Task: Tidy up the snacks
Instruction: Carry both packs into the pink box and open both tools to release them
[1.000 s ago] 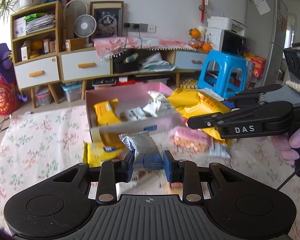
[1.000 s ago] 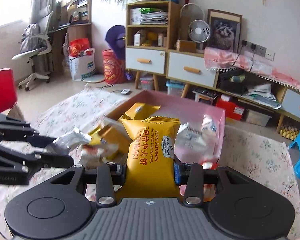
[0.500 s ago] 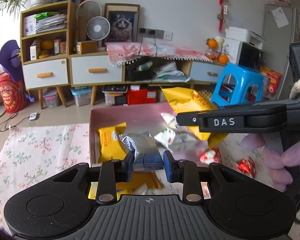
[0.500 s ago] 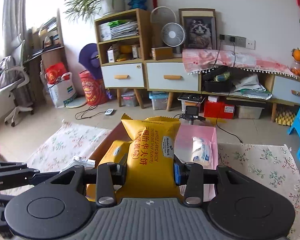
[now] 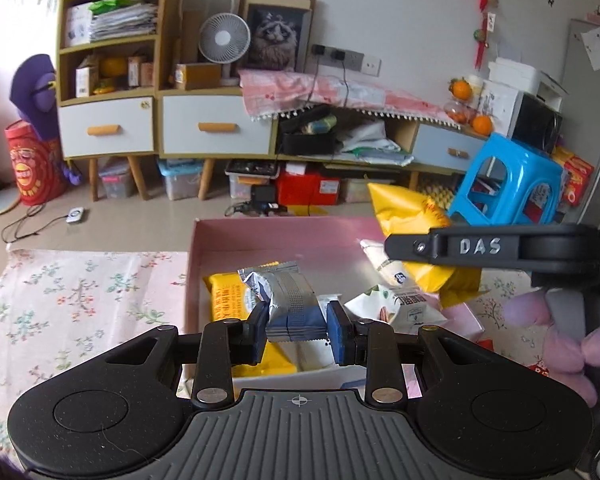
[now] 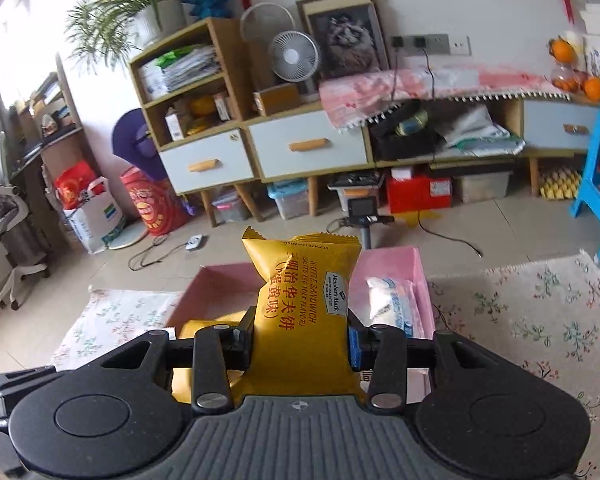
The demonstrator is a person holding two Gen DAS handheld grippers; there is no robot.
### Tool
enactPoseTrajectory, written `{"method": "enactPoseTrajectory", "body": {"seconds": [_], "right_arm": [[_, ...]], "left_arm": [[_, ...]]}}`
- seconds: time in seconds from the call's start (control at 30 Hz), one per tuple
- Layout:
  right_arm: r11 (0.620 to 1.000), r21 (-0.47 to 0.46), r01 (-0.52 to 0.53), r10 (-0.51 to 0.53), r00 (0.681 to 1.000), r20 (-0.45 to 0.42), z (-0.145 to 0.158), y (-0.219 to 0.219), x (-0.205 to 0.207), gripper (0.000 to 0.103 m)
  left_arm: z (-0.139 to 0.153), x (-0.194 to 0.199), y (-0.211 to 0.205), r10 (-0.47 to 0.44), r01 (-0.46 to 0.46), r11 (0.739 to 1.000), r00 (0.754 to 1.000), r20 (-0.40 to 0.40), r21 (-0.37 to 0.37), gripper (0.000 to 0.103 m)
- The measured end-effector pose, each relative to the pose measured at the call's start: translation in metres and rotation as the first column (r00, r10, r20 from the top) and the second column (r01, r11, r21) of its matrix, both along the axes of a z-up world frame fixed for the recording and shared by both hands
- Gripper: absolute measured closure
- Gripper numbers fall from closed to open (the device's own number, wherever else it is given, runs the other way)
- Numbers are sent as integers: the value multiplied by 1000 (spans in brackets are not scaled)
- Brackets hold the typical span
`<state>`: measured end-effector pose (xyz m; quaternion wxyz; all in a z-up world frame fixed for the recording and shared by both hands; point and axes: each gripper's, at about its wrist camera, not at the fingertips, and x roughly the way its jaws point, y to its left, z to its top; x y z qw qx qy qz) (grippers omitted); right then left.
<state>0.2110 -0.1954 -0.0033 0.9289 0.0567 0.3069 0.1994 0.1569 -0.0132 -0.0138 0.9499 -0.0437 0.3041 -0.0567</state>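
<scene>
Left wrist view: my left gripper (image 5: 296,326) is clenched on a silver-and-blue snack packet (image 5: 290,304), pinched between the blue pads (image 5: 260,330), and it hangs over the near end of the pink box (image 5: 260,240). Just behind it in the box lie a yellow wafer packet (image 5: 230,300) and a white nut packet (image 5: 400,306) (its print is too small to read). To the right, my other gripper crosses the frame.

On the right wrist camera, my right gripper (image 6: 300,340) is grasping a golden waffle sandwich packet (image 6: 304,304), held upright above the same pink box (image 6: 384,264). Beside it, against the box's right wall, rests a white-and-blue packet (image 6: 392,304). The box sits on a floral tablecloth (image 6: 540,320).
</scene>
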Motion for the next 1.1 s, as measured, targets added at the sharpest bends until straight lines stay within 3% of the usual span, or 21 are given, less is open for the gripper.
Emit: {"method": "enactPoseTrajectory", "body": {"seconds": [0.1, 0.57, 0.87, 1.03, 1.1], "right_arm": [[1000, -4, 21, -21, 999, -24, -9, 0, 6, 73], [998, 0, 58, -58, 996, -64, -23, -2, 21, 72], [998, 14, 65, -64, 996, -68, -23, -6, 25, 72], [996, 40, 76, -73, 995, -70, -20, -11, 24, 62], [996, 56, 74, -69, 995, -73, -17, -13, 24, 60]], "left_arm": [[-3, 9, -5, -8, 8, 1000, 1000, -2, 27, 75], [-28, 45, -4, 12, -20, 996, 996, -91, -85, 75], [-39, 51, -12, 8, -18, 996, 993, -117, -90, 75], [-39, 52, -14, 19, -30, 996, 993, -117, -89, 71], [-38, 53, -12, 16, -29, 994, 992, -124, -102, 64]]}}
